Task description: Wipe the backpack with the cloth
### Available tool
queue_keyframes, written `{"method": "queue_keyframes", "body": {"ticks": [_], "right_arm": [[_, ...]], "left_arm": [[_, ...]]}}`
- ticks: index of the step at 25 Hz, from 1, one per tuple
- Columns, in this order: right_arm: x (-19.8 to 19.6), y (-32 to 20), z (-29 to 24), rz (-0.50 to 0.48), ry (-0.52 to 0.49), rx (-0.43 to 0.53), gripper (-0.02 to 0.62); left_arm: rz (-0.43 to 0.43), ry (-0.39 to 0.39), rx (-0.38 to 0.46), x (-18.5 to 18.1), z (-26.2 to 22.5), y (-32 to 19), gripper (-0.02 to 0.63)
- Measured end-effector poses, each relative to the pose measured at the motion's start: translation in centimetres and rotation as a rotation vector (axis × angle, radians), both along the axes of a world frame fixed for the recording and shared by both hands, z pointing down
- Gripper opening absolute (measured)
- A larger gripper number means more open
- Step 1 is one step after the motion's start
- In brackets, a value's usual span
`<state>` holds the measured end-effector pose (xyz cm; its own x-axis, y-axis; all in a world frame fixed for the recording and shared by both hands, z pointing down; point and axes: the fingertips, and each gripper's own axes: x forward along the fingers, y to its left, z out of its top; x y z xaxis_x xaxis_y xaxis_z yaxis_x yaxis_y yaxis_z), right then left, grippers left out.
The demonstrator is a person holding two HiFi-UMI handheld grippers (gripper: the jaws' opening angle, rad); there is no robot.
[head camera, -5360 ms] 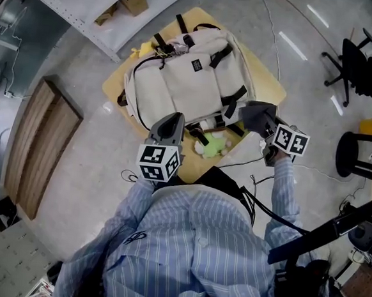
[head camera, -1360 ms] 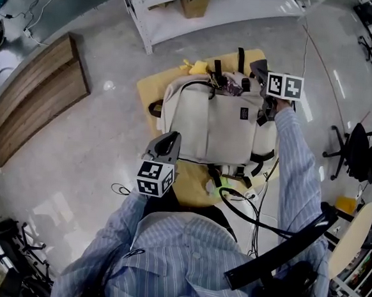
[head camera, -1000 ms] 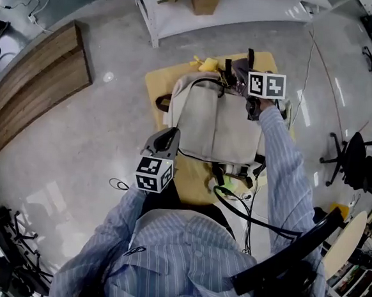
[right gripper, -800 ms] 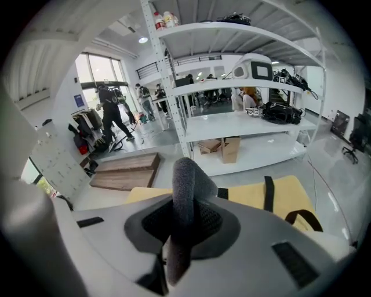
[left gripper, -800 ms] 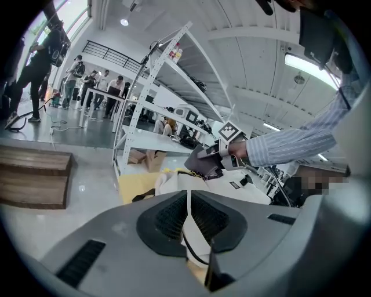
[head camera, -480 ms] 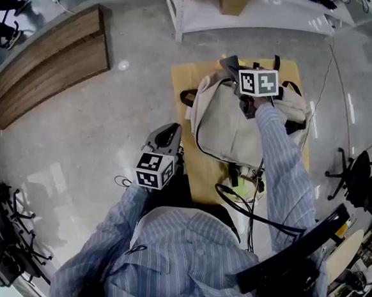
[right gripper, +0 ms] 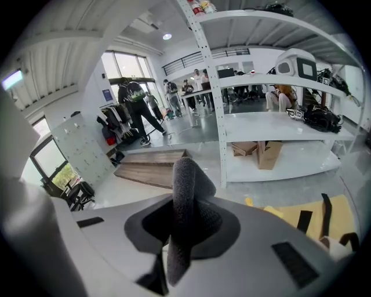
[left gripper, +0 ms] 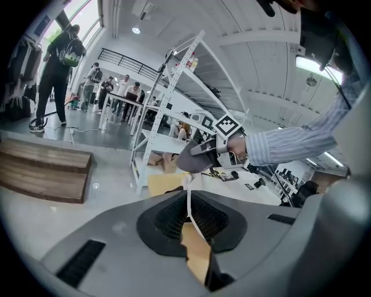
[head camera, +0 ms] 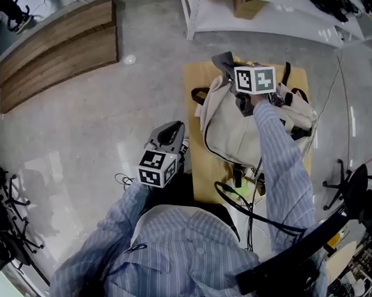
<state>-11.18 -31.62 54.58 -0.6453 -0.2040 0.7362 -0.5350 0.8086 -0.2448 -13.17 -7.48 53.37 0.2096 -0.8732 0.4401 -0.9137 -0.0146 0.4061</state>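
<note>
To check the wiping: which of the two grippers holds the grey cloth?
The right gripper, over the backpack, is shut on the cloth; the left gripper holds nothing.

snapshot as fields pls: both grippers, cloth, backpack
left gripper: shut, empty, near the person's body, beside the table
right gripper: shut on cloth
cloth: grey, pinched between the right jaws, at the backpack's far end
backpack: beige, on yellow table
cloth-backpack contact: cannot tell
</note>
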Motion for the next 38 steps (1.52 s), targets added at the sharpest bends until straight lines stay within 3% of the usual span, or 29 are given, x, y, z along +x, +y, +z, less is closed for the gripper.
{"method": "queue_keyframes", "body": {"ticks": [11, 32, 38], "right_arm": [[-1.7, 1.0, -0.6, -0.023, -0.012, -0.002, 0.054], [1.5, 20.1, 2.6, -0.153, -0.063, -0.212, 0.054], [3.5, 25.1, 2.9, -0.109, -0.108, -0.295, 0.054]], "left_arm": [[-0.050, -0.004, -0.012, -1.4, 0.1, 1.6, 0.021], [0.027, -0.041, -0.014, 0.0, -0.3, 1.4, 0.021], [-0.001, -0.038, -0.036, -0.5, 0.3, 2.1, 0.021]]}}
